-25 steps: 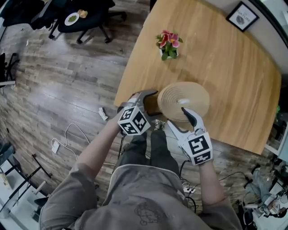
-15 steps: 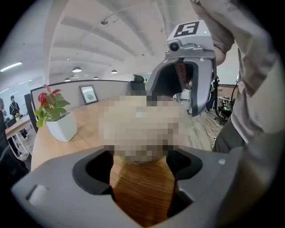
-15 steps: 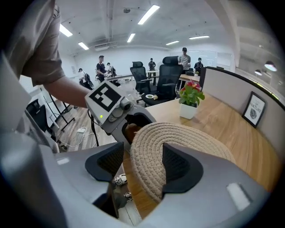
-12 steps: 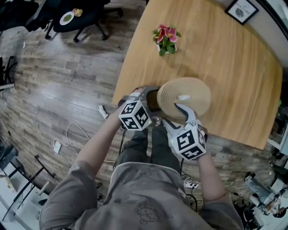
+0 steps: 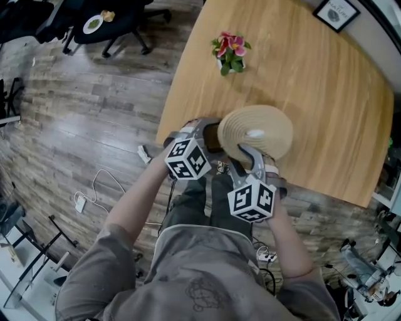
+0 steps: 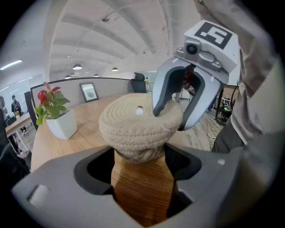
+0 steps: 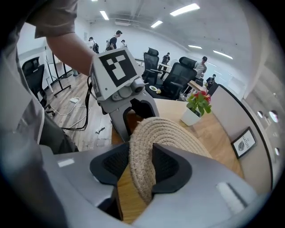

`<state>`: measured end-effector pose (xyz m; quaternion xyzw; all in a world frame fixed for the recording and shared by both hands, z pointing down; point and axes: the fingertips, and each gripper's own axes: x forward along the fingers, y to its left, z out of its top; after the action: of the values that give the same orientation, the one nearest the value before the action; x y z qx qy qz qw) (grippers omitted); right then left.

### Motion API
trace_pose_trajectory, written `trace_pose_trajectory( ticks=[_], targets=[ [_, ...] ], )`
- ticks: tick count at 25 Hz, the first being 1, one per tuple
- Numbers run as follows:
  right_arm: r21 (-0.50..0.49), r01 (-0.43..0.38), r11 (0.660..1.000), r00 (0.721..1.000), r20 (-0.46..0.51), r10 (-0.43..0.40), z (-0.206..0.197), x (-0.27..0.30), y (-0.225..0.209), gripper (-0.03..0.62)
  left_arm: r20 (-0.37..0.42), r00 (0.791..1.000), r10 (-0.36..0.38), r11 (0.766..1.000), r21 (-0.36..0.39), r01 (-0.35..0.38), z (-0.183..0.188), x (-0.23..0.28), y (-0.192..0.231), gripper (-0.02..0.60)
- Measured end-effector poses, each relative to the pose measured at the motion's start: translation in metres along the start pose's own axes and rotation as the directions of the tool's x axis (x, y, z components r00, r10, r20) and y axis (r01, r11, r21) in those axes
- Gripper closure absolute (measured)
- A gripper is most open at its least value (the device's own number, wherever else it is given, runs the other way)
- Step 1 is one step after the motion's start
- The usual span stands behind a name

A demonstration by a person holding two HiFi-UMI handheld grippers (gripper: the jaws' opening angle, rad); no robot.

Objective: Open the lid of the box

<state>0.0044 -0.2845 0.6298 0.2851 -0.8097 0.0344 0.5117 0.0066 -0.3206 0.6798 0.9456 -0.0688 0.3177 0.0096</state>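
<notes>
A round woven rope lid (image 5: 257,131) sits on a wooden box (image 6: 142,187) at the near edge of the table (image 5: 313,81). My left gripper (image 5: 203,135) straddles the box from the left. In the left gripper view its jaws (image 6: 141,156) are closing, and the wood fills the gap between the pads under the lid (image 6: 133,127). My right gripper (image 5: 245,153) reaches the lid's near rim. In the right gripper view its jaws (image 7: 141,164) are closing, with the rope rim (image 7: 173,133) pinched between both pads.
A potted plant with red flowers (image 5: 229,53) stands farther back on the table, and a small framed picture (image 5: 337,14) is at the far corner. Office chairs (image 5: 106,25) stand on the wood floor at the far left. Cables lie on the floor (image 5: 94,188).
My right gripper moved left and forward onto the lid's near rim and its jaws narrowed around it. The left gripper stayed at the box.
</notes>
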Motion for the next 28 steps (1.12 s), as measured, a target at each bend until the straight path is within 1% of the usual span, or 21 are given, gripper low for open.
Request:
trace_pose_trajectory(
  ticks=[2, 5, 7, 9, 10, 11, 13, 14, 15, 16, 17, 18, 19, 21, 22, 23, 25, 26, 27, 28],
  targets=[
    [0.019, -0.026, 0.999, 0.999, 0.035, 0.025, 0.001, -0.005, 0.0, 0.443, -0.007, 1.0, 0.001, 1.0, -0.009, -0.001, 0.0, 0.001, 0.0, 0.23],
    [0.103, -0.103, 0.989, 0.988, 0.126, 0.089, 0.011, -0.02, -0.007, 0.477, -0.026, 1.0, 0.009, 1.0, -0.014, -0.009, -0.001, 0.001, -0.001, 0.233],
    [0.144, -0.12, 0.982, 0.977, 0.192, 0.091, 0.02, -0.033, -0.015, 0.485, -0.046, 0.999, 0.012, 1.0, -0.022, -0.013, -0.002, 0.001, -0.001, 0.233],
    [0.185, -0.112, 0.976, 0.962, 0.266, 0.06, 0.029, -0.049, -0.026, 0.498, -0.06, 0.998, 0.012, 1.0, -0.027, -0.014, -0.002, 0.001, 0.0, 0.233],
    [0.222, -0.107, 0.969, 0.948, 0.317, 0.033, 0.034, -0.059, -0.034, 0.503, -0.065, 0.998, 0.012, 0.999, -0.029, -0.014, -0.002, 0.001, 0.0, 0.233],
    [0.275, -0.112, 0.955, 0.926, 0.376, 0.0, 0.039, -0.07, -0.042, 0.505, -0.069, 0.998, 0.014, 0.999, -0.03, -0.016, -0.002, 0.001, -0.001, 0.233],
    [0.384, -0.142, 0.912, 0.874, 0.481, -0.067, 0.045, -0.093, -0.06, 0.505, -0.076, 0.997, 0.018, 0.999, -0.039, -0.021, -0.003, 0.001, -0.001, 0.233],
    [0.415, -0.151, 0.897, 0.852, 0.514, -0.094, 0.044, -0.105, -0.069, 0.505, -0.08, 0.997, 0.021, 0.999, -0.046, -0.025, -0.003, 0.001, -0.001, 0.233],
    [0.432, -0.149, 0.89, 0.834, 0.538, -0.121, 0.042, -0.115, -0.078, 0.507, -0.083, 0.996, 0.026, 0.998, -0.053, -0.03, -0.004, 0.0, 0.0, 0.235],
    [0.449, -0.141, 0.882, 0.819, 0.554, -0.151, 0.038, -0.124, -0.086, 0.509, -0.085, 0.996, 0.031, 0.997, -0.061, -0.036, -0.004, 0.0, 0.0, 0.236],
    [0.478, -0.134, 0.868, 0.805, 0.564, -0.186, 0.033, -0.133, -0.093, 0.511, -0.087, 0.996, 0.036, 0.997, -0.068, -0.042, -0.005, 0.0, 0.0, 0.238],
    [0.521, -0.133, 0.843, 0.79, 0.569, -0.227, 0.026, -0.141, -0.101, 0.513, -0.089, 0.995, 0.04, 0.996, -0.077, -0.047, -0.005, 0.0, -0.001, 0.239],
    [0.572, -0.141, 0.808, 0.773, 0.574, -0.272, 0.016, -0.149, -0.109, 0.514, -0.092, 0.995, 0.043, 0.995, -0.085, -0.051, -0.006, -0.001, -0.001, 0.241],
    [0.681, -0.166, 0.713, 0.738, 0.566, -0.368, -0.007, -0.164, -0.124, 0.516, -0.102, 0.994, 0.046, 0.993, -0.105, -0.057, -0.006, -0.001, -0.002, 0.245],
    [0.729, -0.174, 0.662, 0.727, 0.548, -0.413, -0.021, -0.171, -0.13, 0.517, -0.109, 0.993, 0.046, 0.991, -0.12, -0.059, -0.006, -0.002, -0.003, 0.247],
    [0.77, -0.177, 0.613, 0.722, 0.525, -0.45, -0.035, -0.175, -0.135, 0.519, -0.115, 0.992, 0.044, 0.988, -0.142, -0.06, -0.007, -0.002, -0.004, 0.25],
    [0.829, -0.185, 0.527, 0.724, 0.478, -0.497, -0.061, -0.179, -0.138, 0.519, -0.121, 0.992, 0.037, 0.978, -0.198, -0.061, -0.008, -0.002, -0.006, 0.274],
    [0.849, -0.191, 0.493, 0.729, 0.459, -0.508, -0.071, -0.179, -0.138, 0.519, -0.121, 0.992, 0.039, 0.973, -0.221, -0.066, -0.009, -0.003, -0.006, 0.281],
    [0.862, -0.199, 0.466, 0.734, 0.446, -0.512, -0.08, -0.178, -0.137, 0.519, -0.122, 0.991, 0.046, 0.969, -0.237, -0.074, -0.009, -0.003, -0.007, 0.284],
    [0.87, -0.208, 0.447, 0.737, 0.44, -0.513, -0.085, -0.177, -0.136, 0.519, -0.127, 0.99, 0.055, 0.964, -0.253, -0.086, -0.01, -0.003, -0.007, 0.288]
  ],
)
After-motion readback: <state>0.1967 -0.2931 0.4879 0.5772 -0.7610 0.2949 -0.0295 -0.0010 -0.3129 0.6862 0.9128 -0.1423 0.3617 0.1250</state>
